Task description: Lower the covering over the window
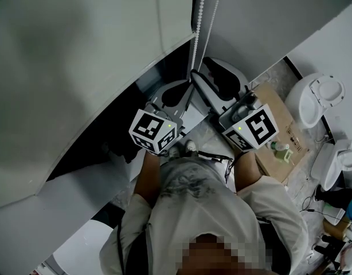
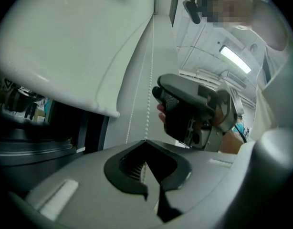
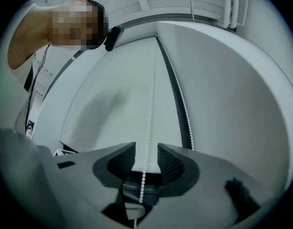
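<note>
The left tool (image 2: 145, 141) clamps the bead chain (image 2: 149, 89); the right tool (image 3: 146, 152) stands wide, with the chain running loose between its jaws.

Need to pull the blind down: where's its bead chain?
The bead chain hangs top centre in the head view, right of the blind; one strand passes between the open jaws of the right hand-held gripper.

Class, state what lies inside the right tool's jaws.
A white bead chain hangs between the right tool's open jaws, touching neither pad. The tool's body hides the chain's lower end.
</note>
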A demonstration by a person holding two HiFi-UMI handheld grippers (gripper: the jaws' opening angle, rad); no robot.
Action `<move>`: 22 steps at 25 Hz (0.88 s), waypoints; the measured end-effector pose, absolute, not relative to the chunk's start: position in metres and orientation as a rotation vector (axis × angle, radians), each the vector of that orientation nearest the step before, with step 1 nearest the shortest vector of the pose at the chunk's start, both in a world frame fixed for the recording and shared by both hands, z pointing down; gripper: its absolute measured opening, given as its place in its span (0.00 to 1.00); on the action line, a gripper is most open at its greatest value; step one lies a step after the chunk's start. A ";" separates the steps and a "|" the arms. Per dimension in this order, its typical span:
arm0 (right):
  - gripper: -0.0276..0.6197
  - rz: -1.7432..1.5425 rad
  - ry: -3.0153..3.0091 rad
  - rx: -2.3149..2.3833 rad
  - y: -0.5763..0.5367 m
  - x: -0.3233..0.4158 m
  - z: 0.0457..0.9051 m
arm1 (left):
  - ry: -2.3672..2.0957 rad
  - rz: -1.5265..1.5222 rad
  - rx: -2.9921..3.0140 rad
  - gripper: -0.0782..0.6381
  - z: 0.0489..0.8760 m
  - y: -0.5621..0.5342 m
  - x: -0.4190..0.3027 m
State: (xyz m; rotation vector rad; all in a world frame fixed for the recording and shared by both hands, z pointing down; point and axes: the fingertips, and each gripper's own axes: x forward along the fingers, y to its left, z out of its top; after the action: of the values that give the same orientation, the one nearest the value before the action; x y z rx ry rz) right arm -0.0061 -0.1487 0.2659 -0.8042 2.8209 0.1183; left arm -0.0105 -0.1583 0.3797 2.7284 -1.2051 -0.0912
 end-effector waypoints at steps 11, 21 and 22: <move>0.13 0.188 2.799 -0.864 -0.156 -0.019 0.257 | -1.178 -0.023 2.688 0.12 0.413 -0.151 -0.009; 0.08 0.215 2.818 -0.910 -0.155 -0.020 0.260 | -1.179 -0.014 2.690 0.13 0.415 -0.148 -0.007; 0.08 0.213 2.816 -0.911 -0.155 -0.019 0.260 | -1.181 -0.011 2.690 0.13 0.415 -0.148 -0.007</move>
State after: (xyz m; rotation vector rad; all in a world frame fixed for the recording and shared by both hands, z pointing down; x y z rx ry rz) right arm -0.0192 -0.1551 0.2599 -0.9114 2.8165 0.2132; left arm -0.0069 -0.1475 0.4152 2.6898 -1.1813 -0.0113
